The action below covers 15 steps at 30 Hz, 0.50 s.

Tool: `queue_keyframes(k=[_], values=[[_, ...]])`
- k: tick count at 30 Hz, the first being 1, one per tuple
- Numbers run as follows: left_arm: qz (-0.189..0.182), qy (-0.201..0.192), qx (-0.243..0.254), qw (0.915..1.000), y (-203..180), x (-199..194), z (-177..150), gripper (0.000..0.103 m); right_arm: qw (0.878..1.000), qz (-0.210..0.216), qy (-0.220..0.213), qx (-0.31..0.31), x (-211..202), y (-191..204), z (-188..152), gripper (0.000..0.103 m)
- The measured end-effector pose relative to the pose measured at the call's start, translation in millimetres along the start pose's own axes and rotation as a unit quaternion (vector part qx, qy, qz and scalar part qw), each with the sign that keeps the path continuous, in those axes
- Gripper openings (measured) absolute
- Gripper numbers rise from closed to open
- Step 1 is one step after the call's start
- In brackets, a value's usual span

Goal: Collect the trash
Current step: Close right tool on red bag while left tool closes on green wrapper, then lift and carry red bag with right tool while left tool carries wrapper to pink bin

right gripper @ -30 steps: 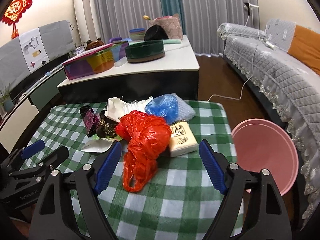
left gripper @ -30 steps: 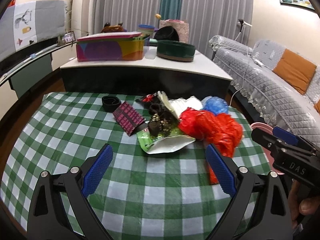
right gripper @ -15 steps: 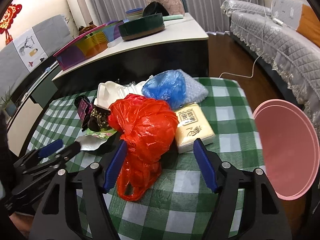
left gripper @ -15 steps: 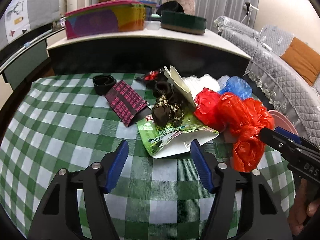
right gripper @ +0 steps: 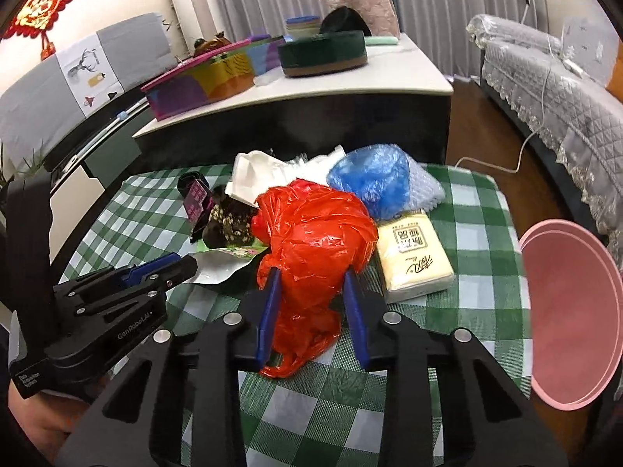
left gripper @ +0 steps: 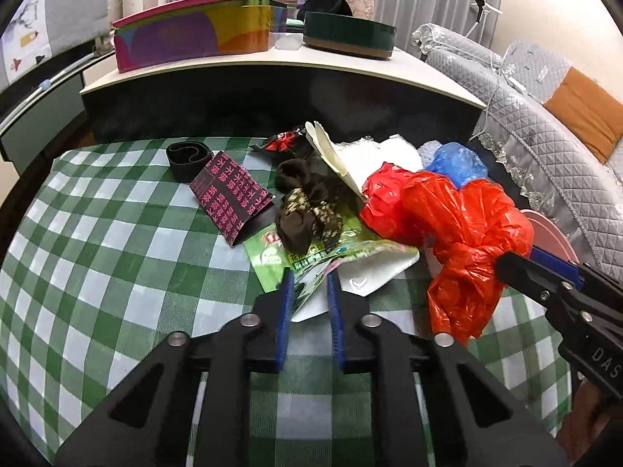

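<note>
A pile of trash lies on the green checked tablecloth (left gripper: 117, 272). My left gripper (left gripper: 310, 284) is closing on the near corner of a green and white snack wrapper (left gripper: 350, 257), which fills the gap between its blue pads. The right gripper (right gripper: 311, 276) is closing around the lower part of a red plastic bag (right gripper: 315, 233), and the bag touches both pads. The pile also holds a dark floral cloth (left gripper: 307, 210), a black and pink box (left gripper: 229, 194), white paper (left gripper: 370, 155), a blue bag (right gripper: 373, 175) and a tissue pack (right gripper: 412, 257).
A pink basin (right gripper: 572, 311) sits off the table's right edge. Behind the table stands a low white-topped cabinet (left gripper: 272, 66) with boxes on it. A grey quilted sofa (left gripper: 545, 116) runs along the right. A black band (left gripper: 187, 155) lies at the far left of the pile.
Both grippers have dropped toward the pile and their jaws have narrowed from wide apart. The left now has the wrapper's corner between its pads, the right the red bag.
</note>
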<state>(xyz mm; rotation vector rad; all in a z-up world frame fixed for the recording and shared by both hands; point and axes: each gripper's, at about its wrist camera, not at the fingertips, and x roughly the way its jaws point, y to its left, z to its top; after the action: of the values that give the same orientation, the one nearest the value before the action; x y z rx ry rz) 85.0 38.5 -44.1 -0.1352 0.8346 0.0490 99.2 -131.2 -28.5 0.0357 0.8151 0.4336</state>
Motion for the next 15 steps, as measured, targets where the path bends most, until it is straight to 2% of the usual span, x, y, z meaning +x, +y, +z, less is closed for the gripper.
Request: queue_keyframes(k=[7, 15], values=[[-0.016, -0.029, 0.012, 0.9994, -6, -29, -1, 0.003, 0.999, -0.012, -0.035, -0.02, -31, 7, 1, 0.031], [-0.065, -0.058, 0.011, 0.9961, -15, -63, -7, 0.0, 0.996, -0.034, -0.075, -0.027, -75, 6, -4, 0.031]])
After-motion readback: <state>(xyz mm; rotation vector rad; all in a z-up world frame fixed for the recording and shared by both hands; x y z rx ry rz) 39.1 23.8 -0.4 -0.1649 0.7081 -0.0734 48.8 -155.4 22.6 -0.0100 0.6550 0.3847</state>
